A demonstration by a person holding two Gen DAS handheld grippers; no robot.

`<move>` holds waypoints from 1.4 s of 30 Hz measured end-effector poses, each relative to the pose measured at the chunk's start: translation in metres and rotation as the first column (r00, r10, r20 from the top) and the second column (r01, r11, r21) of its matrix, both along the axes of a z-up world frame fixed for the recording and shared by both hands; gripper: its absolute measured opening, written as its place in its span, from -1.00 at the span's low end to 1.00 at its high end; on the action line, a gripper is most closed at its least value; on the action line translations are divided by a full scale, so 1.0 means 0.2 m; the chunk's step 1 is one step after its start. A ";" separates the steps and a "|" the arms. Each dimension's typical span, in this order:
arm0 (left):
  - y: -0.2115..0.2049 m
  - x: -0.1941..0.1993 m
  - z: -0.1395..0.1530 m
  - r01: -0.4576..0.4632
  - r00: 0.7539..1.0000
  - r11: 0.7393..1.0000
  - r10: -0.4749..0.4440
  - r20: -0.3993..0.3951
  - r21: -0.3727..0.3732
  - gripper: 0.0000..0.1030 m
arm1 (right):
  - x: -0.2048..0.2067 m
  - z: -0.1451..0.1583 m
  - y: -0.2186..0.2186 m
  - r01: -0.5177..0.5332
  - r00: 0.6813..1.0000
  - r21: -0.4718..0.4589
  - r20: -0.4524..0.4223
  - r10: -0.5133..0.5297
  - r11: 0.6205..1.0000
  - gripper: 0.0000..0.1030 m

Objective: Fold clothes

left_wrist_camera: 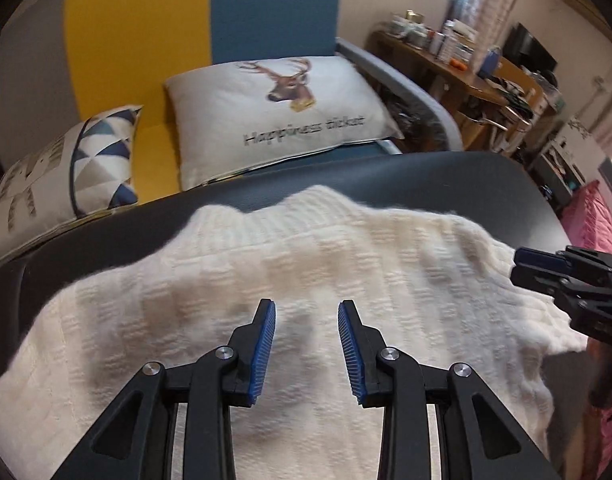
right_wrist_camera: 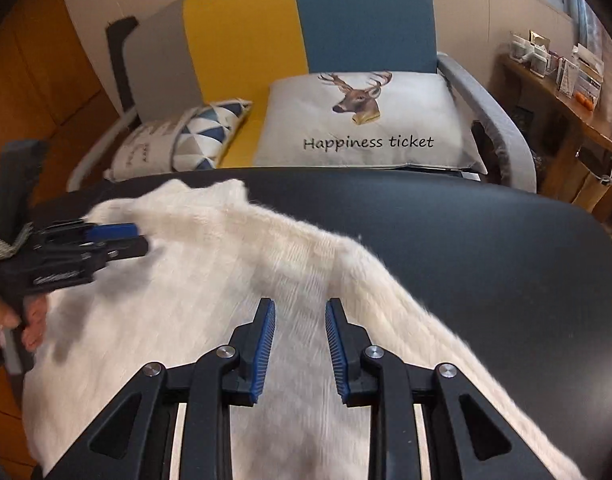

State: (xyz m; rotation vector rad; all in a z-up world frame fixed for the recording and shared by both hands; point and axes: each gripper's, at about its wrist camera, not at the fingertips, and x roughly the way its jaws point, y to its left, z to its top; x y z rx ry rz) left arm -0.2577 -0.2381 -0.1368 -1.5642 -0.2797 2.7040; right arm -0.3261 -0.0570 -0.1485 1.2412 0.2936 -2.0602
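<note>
Left wrist view: the left gripper [left_wrist_camera: 306,308] hangs over the white knit sweater [left_wrist_camera: 346,264], jaws spread and empty. The sweater lies across the dark table [left_wrist_camera: 486,176]. At three o'clock the right gripper [left_wrist_camera: 518,268] sits at the sweater's edge; in its own view its jaws stand apart, holding nothing. At twelve o'clock, a deer pillow [left_wrist_camera: 281,116].

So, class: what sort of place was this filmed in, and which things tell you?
Most likely a home living room: a sofa with a deer cushion, a cluttered wooden desk, and a white sweater laid out for folding.
</note>
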 end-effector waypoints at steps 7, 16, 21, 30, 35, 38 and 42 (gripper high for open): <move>-0.14 0.01 -0.13 -0.085 0.996 0.996 0.085 0.007 -0.003 -0.35 | -0.04 -0.04 -0.11 -0.024 1.000 0.015 0.013 0.024 1.000 -0.52; -0.34 0.04 0.01 -0.107 0.991 0.993 0.110 -0.079 0.046 -0.35 | 0.02 0.04 -0.29 -0.163 0.986 -0.068 0.020 0.164 0.984 -0.47; -0.54 -0.07 -0.02 -0.050 0.998 0.992 0.053 -0.021 0.118 -0.27 | -0.11 0.03 -0.48 -0.236 0.965 -0.052 0.107 0.240 0.970 -0.36; -0.58 -0.32 -0.07 0.081 0.994 0.970 -0.096 0.057 0.231 -0.03 | -0.39 -0.13 -0.55 -0.250 0.902 -0.107 0.336 0.272 0.962 -0.35; -0.52 -0.38 -0.11 0.152 0.982 0.974 -0.168 0.083 0.169 0.06 | -0.39 -0.16 -0.59 -0.290 0.890 -0.103 0.336 0.308 0.951 -0.34; -0.47 -0.34 -0.11 0.178 0.980 0.979 -0.186 0.067 0.103 -0.62 | -0.28 -0.14 -0.63 -0.344 0.914 -0.013 0.224 0.338 0.939 -0.67; -0.37 -0.20 -0.04 0.141 0.986 0.988 -0.146 -0.077 -0.062 -0.88 | -0.14 -0.08 -0.67 -0.382 0.924 0.095 0.066 0.377 0.919 -0.85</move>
